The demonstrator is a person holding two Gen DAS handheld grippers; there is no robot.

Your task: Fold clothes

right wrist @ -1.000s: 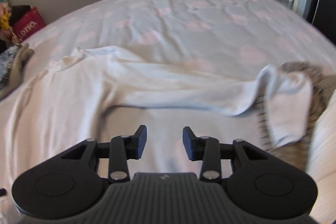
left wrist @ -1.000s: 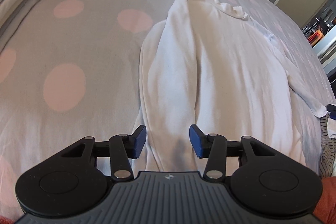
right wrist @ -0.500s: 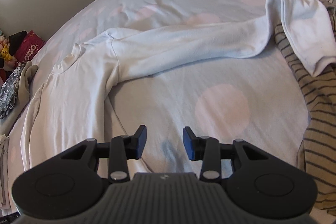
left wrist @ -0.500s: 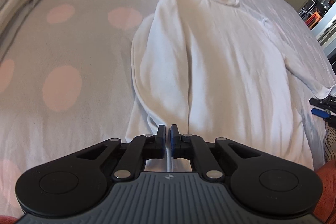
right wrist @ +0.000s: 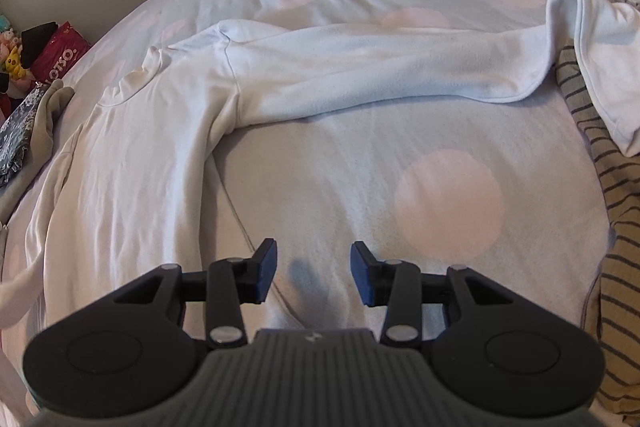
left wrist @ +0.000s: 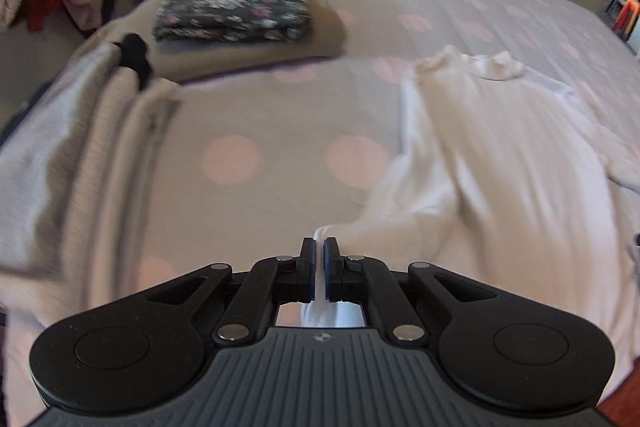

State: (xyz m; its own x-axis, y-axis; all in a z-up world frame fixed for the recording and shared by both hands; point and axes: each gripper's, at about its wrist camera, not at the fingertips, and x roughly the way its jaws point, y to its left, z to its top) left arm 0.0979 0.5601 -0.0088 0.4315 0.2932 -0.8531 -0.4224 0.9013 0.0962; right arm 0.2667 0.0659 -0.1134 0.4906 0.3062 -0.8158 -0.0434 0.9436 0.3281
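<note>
A spotted bed [right wrist: 448, 203] carries a white top [right wrist: 168, 131], its body running away from the fingers, collar at the far end. Only the right view shows its long sleeve [right wrist: 380, 67] stretched sideways onto striped clothes [right wrist: 616, 227]; only the left shows a folded floral pile [left wrist: 234, 1]. The left gripper [left wrist: 319, 247] pinches the top's near edge. The right gripper [right wrist: 313, 257], half open, has just widened slightly over bare sheet.

White top [right wrist: 160, 155] spread on a spotted bedsheet [right wrist: 448, 211].
Its sleeve [right wrist: 380, 67] stretches right onto a striped garment [right wrist: 616, 227]; the right gripper [right wrist: 313, 269] hovers open above the sheet.
</note>
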